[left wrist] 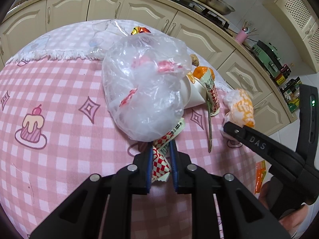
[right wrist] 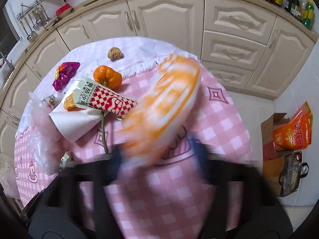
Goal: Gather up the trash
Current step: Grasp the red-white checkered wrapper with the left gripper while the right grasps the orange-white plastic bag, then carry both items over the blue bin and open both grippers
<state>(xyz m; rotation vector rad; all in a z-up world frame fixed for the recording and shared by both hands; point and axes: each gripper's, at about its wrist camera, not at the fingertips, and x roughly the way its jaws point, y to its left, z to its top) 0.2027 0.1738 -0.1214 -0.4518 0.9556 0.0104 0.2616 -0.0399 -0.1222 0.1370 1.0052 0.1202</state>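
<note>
The left tool [left wrist: 161, 160] pinches a checked wrapper [left wrist: 159, 165] that runs forward under a plastic bag [left wrist: 143, 91] lying on the table [left wrist: 59, 103] straight ahead. Right of the bag lie a paper cone [left wrist: 194, 95], a second checked wrapper [left wrist: 213, 97] and a twig [left wrist: 209, 131]. Farther right, the right tool [right wrist: 157, 157] straddles a striped packet [right wrist: 165, 103]; an orange peel [right wrist: 107, 76] lies ahead to its left.

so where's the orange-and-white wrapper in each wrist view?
Left wrist: orange-and-white wrapper at right of centre, at the tip of the right gripper.
Right wrist: the orange-and-white wrapper fills the centre, blurred, just above the gripper.
Shared landmark: the red-and-white checkered wrapper over the white paper cone lies left of it in both.
</note>
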